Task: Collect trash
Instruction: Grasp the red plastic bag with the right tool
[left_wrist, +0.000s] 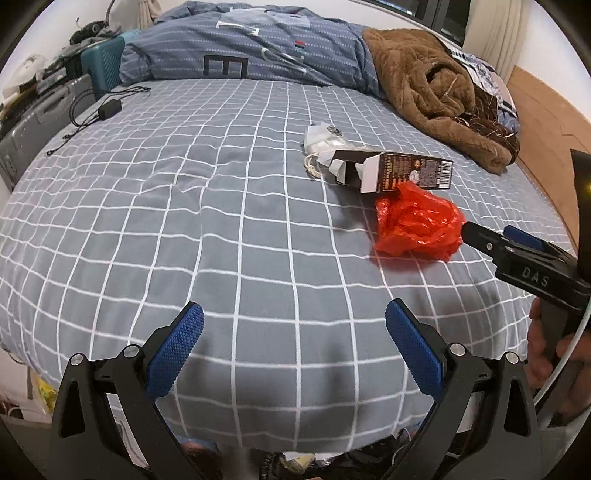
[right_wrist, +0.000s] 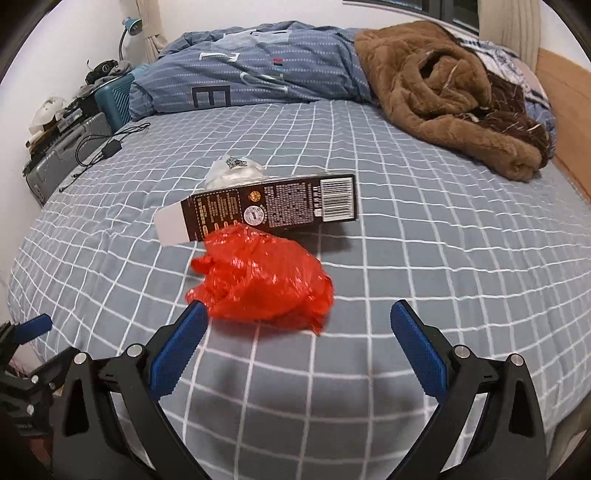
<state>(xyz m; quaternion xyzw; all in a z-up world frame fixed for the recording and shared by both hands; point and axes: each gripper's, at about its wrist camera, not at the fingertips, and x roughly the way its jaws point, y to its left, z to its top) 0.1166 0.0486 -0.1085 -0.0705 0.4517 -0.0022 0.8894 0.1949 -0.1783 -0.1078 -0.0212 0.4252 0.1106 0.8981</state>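
Note:
A crumpled red plastic bag (right_wrist: 258, 280) lies on the grey checked bed sheet (right_wrist: 406, 277), just ahead of my open right gripper (right_wrist: 295, 314); its left fingertip (right_wrist: 195, 314) is at the bag's near edge. Behind it lies an empty dark cardboard box (right_wrist: 273, 214) with an open white flap. A crumpled white wrapper (right_wrist: 232, 171) sits behind the box. My left gripper (left_wrist: 293, 315) is open and empty over the near part of the bed, left of the bag (left_wrist: 417, 225), box (left_wrist: 399, 173) and wrapper (left_wrist: 325, 142).
A blue duvet (right_wrist: 255, 66) and a brown fleece blanket (right_wrist: 450, 92) are heaped at the far side of the bed. A black charger with cable (right_wrist: 110, 147) lies at the left edge. Suitcases (right_wrist: 70, 147) stand beside the bed on the left.

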